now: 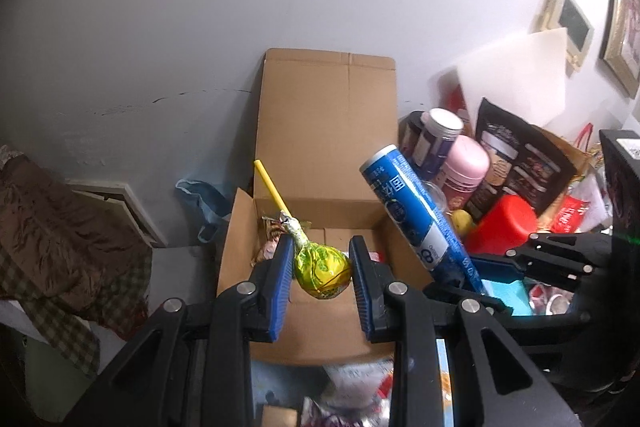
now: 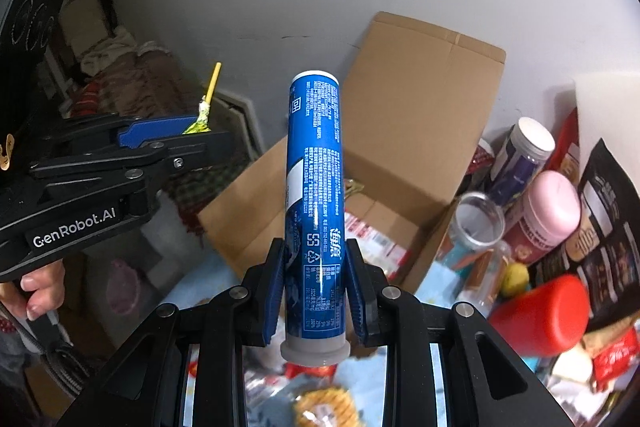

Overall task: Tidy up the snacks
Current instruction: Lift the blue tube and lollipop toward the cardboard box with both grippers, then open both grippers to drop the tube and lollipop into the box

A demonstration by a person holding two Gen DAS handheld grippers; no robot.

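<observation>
My left gripper (image 1: 322, 259) is shut on a lollipop (image 1: 322, 269) in a yellow-green wrapper, its yellow stick slanting up to the left. It hangs over the open cardboard box (image 1: 320, 131), which stands against the wall with some packets inside. My right gripper (image 2: 314, 247) is shut on a blue tube (image 2: 314, 187) with a white cap, held near its lower end and pointing up. In the left wrist view the blue tube (image 1: 416, 211) leans over the box's right edge. In the right wrist view the left gripper (image 2: 192, 131) shows at the left with the lollipop (image 2: 200, 123), a hand on its handle.
Right of the box (image 2: 420, 107) stand a white-lidded jar (image 1: 438, 135), a pink-capped bottle (image 1: 466, 163), a dark snack pouch (image 1: 516, 163) and a red container (image 1: 504, 227). Loose snack packets lie near the front. A brown blanket (image 1: 52, 227) is at the left.
</observation>
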